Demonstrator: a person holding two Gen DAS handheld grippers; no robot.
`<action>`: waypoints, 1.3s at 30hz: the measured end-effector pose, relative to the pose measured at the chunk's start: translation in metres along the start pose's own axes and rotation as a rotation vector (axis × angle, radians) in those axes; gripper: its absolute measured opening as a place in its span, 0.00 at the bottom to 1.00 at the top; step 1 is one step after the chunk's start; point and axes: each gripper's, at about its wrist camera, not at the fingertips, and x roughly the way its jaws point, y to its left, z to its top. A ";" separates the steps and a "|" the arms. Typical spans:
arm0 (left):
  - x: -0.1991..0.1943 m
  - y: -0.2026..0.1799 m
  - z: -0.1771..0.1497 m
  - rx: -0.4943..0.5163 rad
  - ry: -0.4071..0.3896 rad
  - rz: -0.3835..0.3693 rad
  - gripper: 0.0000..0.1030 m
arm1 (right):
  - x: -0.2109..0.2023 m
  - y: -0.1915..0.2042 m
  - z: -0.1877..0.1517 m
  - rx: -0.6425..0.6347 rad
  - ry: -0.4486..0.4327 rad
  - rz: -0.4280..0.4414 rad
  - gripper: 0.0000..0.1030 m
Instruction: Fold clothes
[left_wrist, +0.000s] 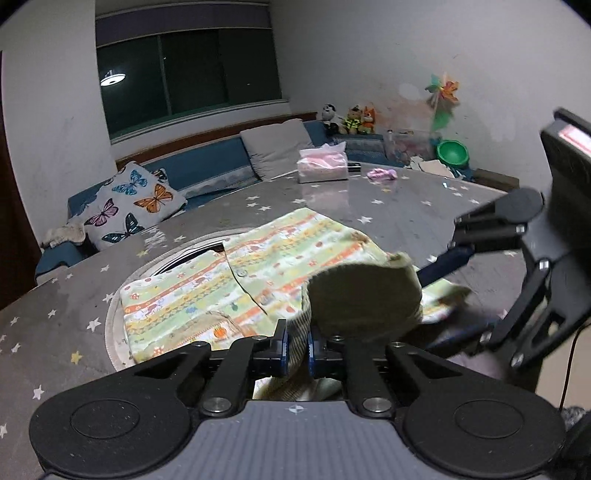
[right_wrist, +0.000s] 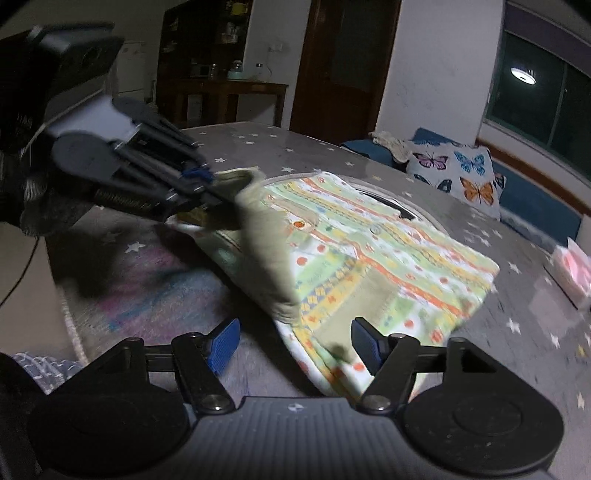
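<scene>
The striped baby shirt (left_wrist: 236, 280) lies partly folded on the gray star counter (left_wrist: 388, 206), over a round ring in its top. The shirt's olive cuff (left_wrist: 364, 295) is lifted up. The left hand-held gripper (left_wrist: 296, 350) is pinched tight on that cuff w/ its blue pads (left_wrist: 282, 349) squeezing the cloth. The right hand-held gripper (right_wrist: 295, 345) is wide open w/ nothing in it; the shirt's near edge (right_wrist: 332, 354) sits between its blue pads (right_wrist: 223, 345). Far back on the counter sit a pink tissue pack (left_wrist: 323, 164) & a butterfly pillow (left_wrist: 135, 205).
</scene>
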 end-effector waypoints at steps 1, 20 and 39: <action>0.002 0.003 0.003 -0.018 0.001 -0.003 0.10 | 0.004 -0.001 0.002 0.007 0.000 0.003 0.57; -0.038 0.006 -0.049 0.130 0.043 0.127 0.50 | 0.021 -0.040 0.030 0.265 0.000 0.118 0.13; -0.044 -0.001 -0.060 0.249 0.028 0.157 0.15 | 0.018 -0.043 0.032 0.295 -0.031 0.077 0.12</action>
